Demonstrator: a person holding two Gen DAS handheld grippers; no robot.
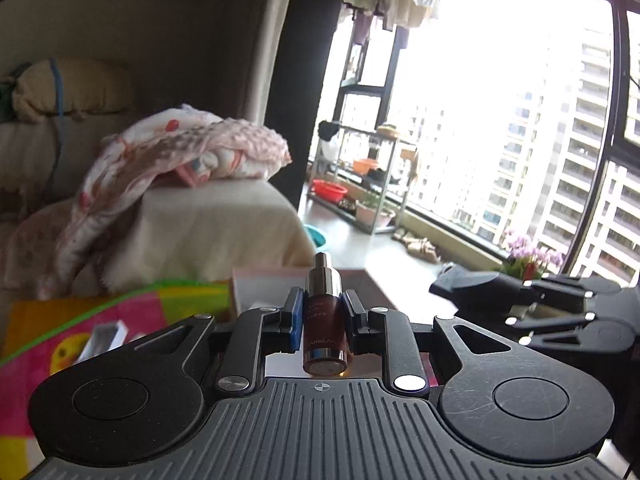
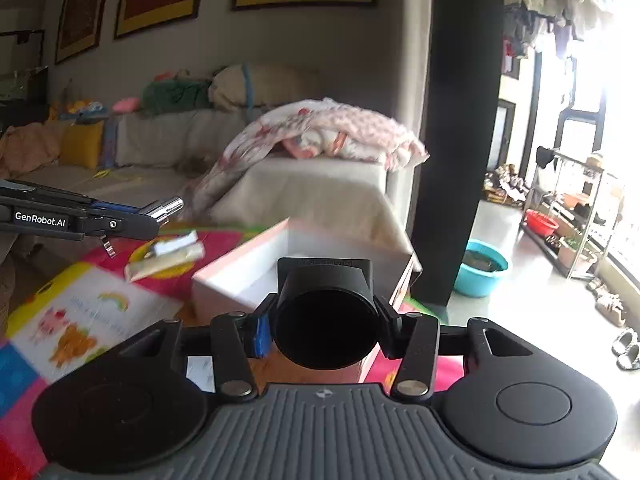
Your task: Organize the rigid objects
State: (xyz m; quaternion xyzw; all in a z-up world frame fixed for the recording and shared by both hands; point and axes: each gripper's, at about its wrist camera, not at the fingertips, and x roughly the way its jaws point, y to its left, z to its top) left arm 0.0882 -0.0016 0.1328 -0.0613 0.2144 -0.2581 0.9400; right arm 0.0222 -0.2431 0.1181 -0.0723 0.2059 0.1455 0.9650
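We see a beige sofa point(image 2: 304, 192) across the far side, a floral blanket point(image 2: 320, 136) heaped on it. Nearer lies a colourful play mat point(image 2: 80, 312), and on it an open white box point(image 2: 248, 276). Our right gripper point(image 2: 326, 320) clamps a black jar point(image 2: 326, 316) just in front of that box. Our left gripper point(image 1: 322, 312) pinches a small dark red serum bottle point(image 1: 325, 324) by its sides, silver dropper cap pointing away, held above the mat's far edge.
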